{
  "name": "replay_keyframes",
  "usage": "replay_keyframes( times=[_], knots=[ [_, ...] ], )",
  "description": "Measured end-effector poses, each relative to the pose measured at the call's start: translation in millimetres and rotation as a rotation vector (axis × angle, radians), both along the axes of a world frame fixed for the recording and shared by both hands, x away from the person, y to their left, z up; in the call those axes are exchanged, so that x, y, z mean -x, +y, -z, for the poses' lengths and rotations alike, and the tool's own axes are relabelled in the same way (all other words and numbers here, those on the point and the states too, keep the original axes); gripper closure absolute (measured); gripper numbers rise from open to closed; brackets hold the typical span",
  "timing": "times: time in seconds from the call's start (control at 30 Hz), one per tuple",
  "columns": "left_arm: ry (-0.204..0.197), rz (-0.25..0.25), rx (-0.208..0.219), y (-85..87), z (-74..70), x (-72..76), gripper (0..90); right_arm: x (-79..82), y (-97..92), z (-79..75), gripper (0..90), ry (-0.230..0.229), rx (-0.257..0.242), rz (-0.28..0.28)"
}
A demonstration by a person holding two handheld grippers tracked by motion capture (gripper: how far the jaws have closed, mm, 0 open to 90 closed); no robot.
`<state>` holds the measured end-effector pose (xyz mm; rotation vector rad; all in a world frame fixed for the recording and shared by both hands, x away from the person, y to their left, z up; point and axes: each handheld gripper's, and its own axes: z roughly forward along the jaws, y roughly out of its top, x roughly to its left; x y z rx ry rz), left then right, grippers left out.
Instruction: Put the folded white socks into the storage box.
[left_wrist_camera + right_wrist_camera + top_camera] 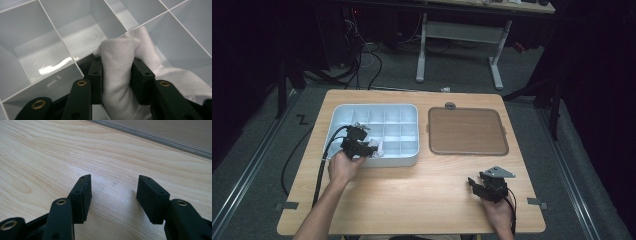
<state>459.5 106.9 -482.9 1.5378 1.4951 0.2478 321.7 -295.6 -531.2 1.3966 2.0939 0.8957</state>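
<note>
A white compartment tray [377, 106] sits on the left of the wooden table. My left gripper [371, 148] reaches into its front row and is shut on a crumpled white cloth [379, 146]. In the left gripper view the cloth [117, 50] bulges up between both pads of the left gripper [117, 72] and drapes to the right over a divider wall [57, 35]. My right gripper [472, 183] rests low over the bare table near the front right. In the right gripper view it [113, 187] stands open with nothing but wood between its fingers.
A brown flat tray with a grey rim [467, 131] lies to the right of the white tray; its edge [155, 137] crosses the top of the right gripper view. A small grey disc [450, 105] sits behind it. Bare tabletop [412, 195] spreads between my hands.
</note>
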Motion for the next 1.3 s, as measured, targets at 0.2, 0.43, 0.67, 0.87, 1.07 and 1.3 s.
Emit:
replay_keyframes(
  times=[0.2,0.43,0.67,0.87,1.07,1.3],
  knots=[
    [-0.011,-0.013,0.024,1.7,-5.1,0.8,58.8,0.0,0.0,0.0,46.2,0.0,0.0,0.0],
    [-0.029,-0.029,0.03,2.9,-8.9,1.9,53.7,0.2,0.2,0.0,46.2,0.002,-0.002,0.002],
    [-0.039,-0.045,0.069,5.7,-16.0,3.3,48.1,0.0,0.0,0.0,46.2,0.0,0.0,0.0],
    [-0.061,-0.046,0.094,5.8,-23.4,8.6,43.9,0.2,0.2,0.0,46.0,0.002,-0.002,0.001],
    [-0.086,-0.03,0.111,3.1,-32.8,19.8,41.7,0.0,0.1,0.0,46.1,0.001,0.0,-0.001],
    [-0.106,0.002,0.102,-7.8,-38.5,34.5,44.0,0.2,0.2,0.0,46.0,0.002,-0.001,0.001]
  ],
)
